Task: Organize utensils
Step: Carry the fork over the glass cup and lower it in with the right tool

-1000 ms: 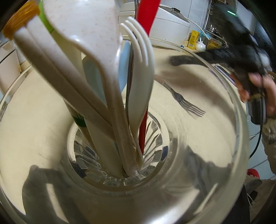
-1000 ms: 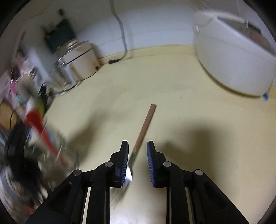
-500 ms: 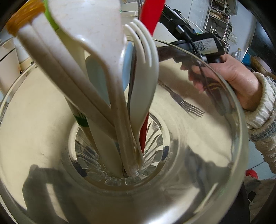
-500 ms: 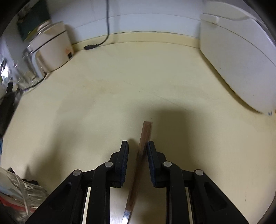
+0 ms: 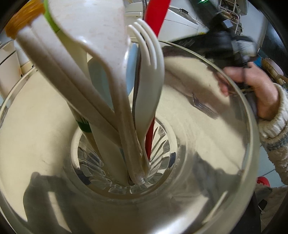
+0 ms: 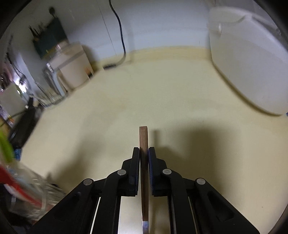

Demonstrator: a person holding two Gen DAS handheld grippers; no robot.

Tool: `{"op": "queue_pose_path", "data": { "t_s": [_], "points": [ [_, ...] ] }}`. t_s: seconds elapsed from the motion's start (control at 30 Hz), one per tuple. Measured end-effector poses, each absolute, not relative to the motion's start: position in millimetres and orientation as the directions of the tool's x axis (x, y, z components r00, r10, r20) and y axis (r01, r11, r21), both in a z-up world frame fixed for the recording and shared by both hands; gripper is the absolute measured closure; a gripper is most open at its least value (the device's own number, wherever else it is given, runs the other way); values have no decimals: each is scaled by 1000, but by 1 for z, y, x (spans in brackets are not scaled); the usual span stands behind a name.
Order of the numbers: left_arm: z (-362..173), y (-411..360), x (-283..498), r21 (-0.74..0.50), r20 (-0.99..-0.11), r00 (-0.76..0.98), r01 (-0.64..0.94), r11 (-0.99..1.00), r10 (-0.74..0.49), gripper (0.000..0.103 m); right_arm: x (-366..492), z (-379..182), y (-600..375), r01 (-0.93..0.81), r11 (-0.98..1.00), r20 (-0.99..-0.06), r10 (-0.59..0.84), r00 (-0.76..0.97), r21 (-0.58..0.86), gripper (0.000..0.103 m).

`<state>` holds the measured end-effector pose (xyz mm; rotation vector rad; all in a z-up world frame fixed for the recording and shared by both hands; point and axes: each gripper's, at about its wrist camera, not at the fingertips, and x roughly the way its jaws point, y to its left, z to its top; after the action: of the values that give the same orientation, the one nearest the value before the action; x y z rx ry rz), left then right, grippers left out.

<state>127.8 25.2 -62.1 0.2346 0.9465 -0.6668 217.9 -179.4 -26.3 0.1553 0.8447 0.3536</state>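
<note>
1. My right tongs (image 6: 144,150) were clamped narrow on the wooden handle (image 6: 143,138) of a metal fork. Both pads pressed its flat sides, and the handle's square end stuck out just past the tips, pointing away from me.
2. The rest of the handle ran back between the fingers toward my wrist, and a sliver of bare metal showed low down, close to the camera. In the left-hand view the fork's tines (image 5: 203,106) showed through the glass, below my right hand (image 5: 252,90).
3. Whether the fork was resting on the cream countertop (image 6: 162,93) or already lifted off it, I could not tell from either view.
4. I could not tell the state of my left tongs: their fingers were out of sight in the left-hand view, which a clear glass jar (image 5: 248,115) filled. Only dark shapes showed through its near wall.
5. In the jar stood a pale spoon (image 5: 93,27), a white plastic fork (image 5: 149,59), a light blue piece, a red handle (image 5: 156,16) and a green-banded one, all leaning together from the fluted bottom.
6. I judged the step to be the pickup of the last loose fork, with the grip just made.
7. The next move called for a lift, then a swing to the left of my right tongs, where the blurred jar (image 6: 27,185) sat.
8. The fork would need tipping upright and threading into the open gap on the jar's right side, clear of the crowded handles, without knocking the rim.
</note>
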Motion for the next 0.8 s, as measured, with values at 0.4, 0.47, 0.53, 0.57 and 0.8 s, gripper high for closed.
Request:
{"op": "queue_pose_path", "data": {
  "t_s": [0.4, 0.47, 0.53, 0.57, 0.8],
  "points": [
    [-61, 18, 126, -90, -812, 407, 621, 779, -419, 3, 140, 67, -195, -307, 931, -444, 365, 818, 199, 94],
    [-61, 18, 126, -90, -812, 407, 621, 779, -419, 3, 135, 76, -196, -312, 931, -423, 364, 830, 189, 94],
    [-61, 18, 126, -89, -812, 408, 620, 779, -417, 3, 132, 82, -195, -315, 931, -411, 364, 835, 185, 94],
    [-61, 17, 126, -88, -812, 409, 620, 780, -416, 3, 134, 85, -192, -316, 931, -407, 363, 838, 181, 94],
    [-61, 15, 125, -88, -812, 409, 620, 780, -416, 3, 122, 100, -196, -328, 927, -376, 373, 848, 179, 94]
  ]
}}
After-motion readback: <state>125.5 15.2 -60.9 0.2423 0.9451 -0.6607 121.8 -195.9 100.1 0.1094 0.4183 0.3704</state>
